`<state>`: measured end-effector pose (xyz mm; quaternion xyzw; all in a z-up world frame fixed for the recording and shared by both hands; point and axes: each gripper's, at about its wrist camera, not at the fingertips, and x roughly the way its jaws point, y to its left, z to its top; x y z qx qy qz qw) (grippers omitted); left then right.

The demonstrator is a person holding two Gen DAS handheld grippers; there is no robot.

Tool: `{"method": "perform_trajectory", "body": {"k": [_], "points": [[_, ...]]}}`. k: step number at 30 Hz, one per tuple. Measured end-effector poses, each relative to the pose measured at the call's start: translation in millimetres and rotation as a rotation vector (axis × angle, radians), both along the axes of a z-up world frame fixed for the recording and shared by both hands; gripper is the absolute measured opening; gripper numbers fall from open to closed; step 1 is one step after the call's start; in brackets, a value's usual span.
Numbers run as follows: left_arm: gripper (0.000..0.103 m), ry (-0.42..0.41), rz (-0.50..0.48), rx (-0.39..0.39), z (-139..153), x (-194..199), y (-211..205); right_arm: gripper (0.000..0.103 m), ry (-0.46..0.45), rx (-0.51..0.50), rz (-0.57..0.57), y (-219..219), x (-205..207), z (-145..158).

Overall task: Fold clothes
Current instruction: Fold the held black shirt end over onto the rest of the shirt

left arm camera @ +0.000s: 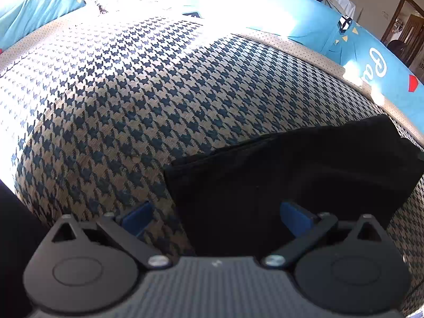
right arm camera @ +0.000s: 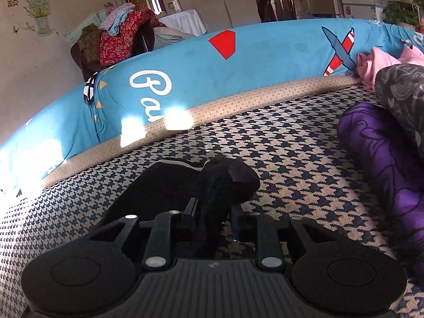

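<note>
**Black cloth sits between both grippers**

Left wrist view: the left gripper (left arm camera: 216, 218) is wide open and holds nothing. The flat, folded black cloth (left arm camera: 291, 169) lies on the blue-and-tan checked mat (left arm camera: 119, 92), just ahead and a bit to the right. Its long side runs across the view. Lots of bare mat lies to the left.

Right wrist view: the right gripper (right arm camera: 213, 214) has its jaws close together, with a bunched black fold (right arm camera: 212, 185) between them. I cannot tell if they pinch it. The purple flowered bundle (right arm camera: 384, 159) is near on the right.

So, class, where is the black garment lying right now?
The black garment lies on the houndstooth mat, left of the purple cloth, one fold between the right tool.
</note>
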<state>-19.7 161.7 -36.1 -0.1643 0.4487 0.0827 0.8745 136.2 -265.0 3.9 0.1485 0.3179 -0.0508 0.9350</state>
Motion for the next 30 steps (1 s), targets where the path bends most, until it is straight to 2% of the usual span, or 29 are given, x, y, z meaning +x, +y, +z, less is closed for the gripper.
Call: {"method": "perform_trajectory", "body": {"k": [9, 13, 18, 22, 26, 29, 30], "points": [[0.103, -0.036, 0.008, -0.028, -12, 10, 15, 0.030, 0.024, 0.021, 0.138, 35, -39, 0], [0.103, -0.065, -0.014, -0.042, -16, 18, 20, 0.035, 0.027, 0.029, 0.203, 57, -59, 0], [0.103, -0.109, -0.074, -0.092, -18, 30, 22, 0.036, 0.020, 0.041, 0.290, 80, -85, -2], [0.103, -0.129, -0.098, -0.109, -20, 39, 19, 0.037, 0.013, 0.027, 0.382, 102, -107, -5], [0.102, -0.141, -0.116, -0.103, -20, 40, 15, 0.039, 0.045, 0.072, 0.511, 120, -124, -14], [0.086, -0.155, -0.113, -0.106, -19, 37, 15, 0.040, 0.065, 0.091, 0.601, 134, -136, -20], [0.076, -0.158, -0.109, -0.112, -18, 36, 17, 0.040, 0.067, 0.091, 0.635, 139, -140, -22]]}}
